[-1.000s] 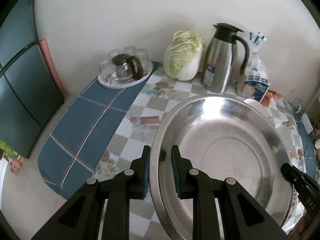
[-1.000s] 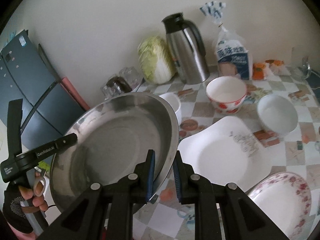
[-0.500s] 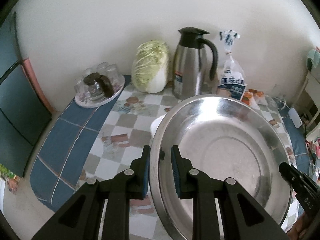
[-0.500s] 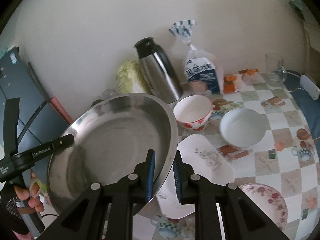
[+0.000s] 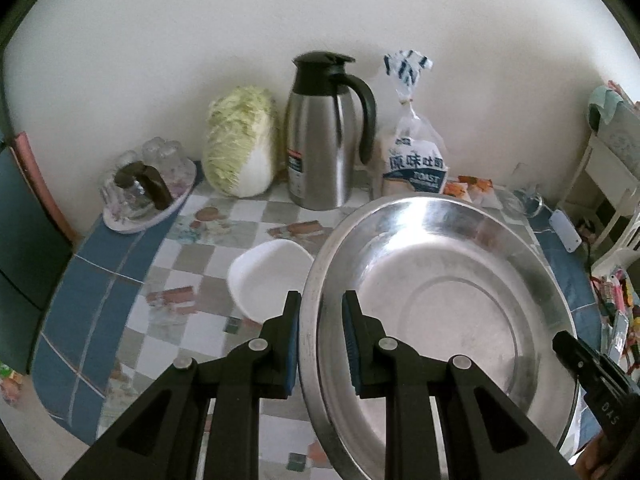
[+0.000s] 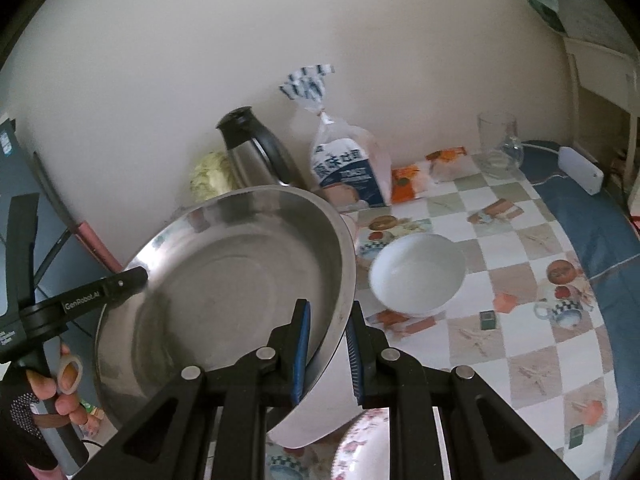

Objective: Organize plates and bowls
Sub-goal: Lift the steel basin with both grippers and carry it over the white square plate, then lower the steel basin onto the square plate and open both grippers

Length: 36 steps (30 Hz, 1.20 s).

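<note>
I hold the steel basin [image 5: 440, 304] aloft over the table [image 6: 520, 364], left gripper [image 5: 320, 336] clamped on its nine o'clock rim, right gripper [image 6: 328, 344] on three o'clock (opposed grips keep it level, I judge).

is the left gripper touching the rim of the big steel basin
Touching. The left wrist view shows the left gripper with a blue-padded finger on each side of the steel basin rim, clamping it.
</note>
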Available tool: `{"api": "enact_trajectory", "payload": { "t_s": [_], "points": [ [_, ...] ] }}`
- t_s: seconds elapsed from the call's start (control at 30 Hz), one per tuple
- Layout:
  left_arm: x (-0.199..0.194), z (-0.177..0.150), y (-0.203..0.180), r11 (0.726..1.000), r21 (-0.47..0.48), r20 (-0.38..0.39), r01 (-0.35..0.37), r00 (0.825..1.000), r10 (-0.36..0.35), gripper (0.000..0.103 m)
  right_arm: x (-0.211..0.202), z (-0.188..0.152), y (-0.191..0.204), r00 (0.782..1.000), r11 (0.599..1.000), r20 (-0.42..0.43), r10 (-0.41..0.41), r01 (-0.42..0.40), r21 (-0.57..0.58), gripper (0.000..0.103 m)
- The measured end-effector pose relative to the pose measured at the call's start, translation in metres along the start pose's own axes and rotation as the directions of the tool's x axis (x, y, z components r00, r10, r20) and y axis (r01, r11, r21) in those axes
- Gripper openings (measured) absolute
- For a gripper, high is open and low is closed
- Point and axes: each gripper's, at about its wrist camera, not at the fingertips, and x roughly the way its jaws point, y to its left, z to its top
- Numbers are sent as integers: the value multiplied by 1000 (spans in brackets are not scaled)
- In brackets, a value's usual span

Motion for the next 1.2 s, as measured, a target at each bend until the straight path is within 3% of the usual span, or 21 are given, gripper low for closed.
{"api": "enact_trajectory", "payload": {
  "t_s": [0.3,0.73,1.2],
  "points": [
    [41,-22,2,998,-52,-81,48,995,-52,21,21,-9,-16,995,998,-72,-70,70,5,19],
    [75,-43,14,995,-85,-167,52,984,-66,21,56,-29,-16,976,993,-183,-120,118,-18,19],
    [94,-51,16,992,-101,-188,79,977,-97,21,73,-36,-22,964,987,-212,-160,160,-16,19]
  ]
}}
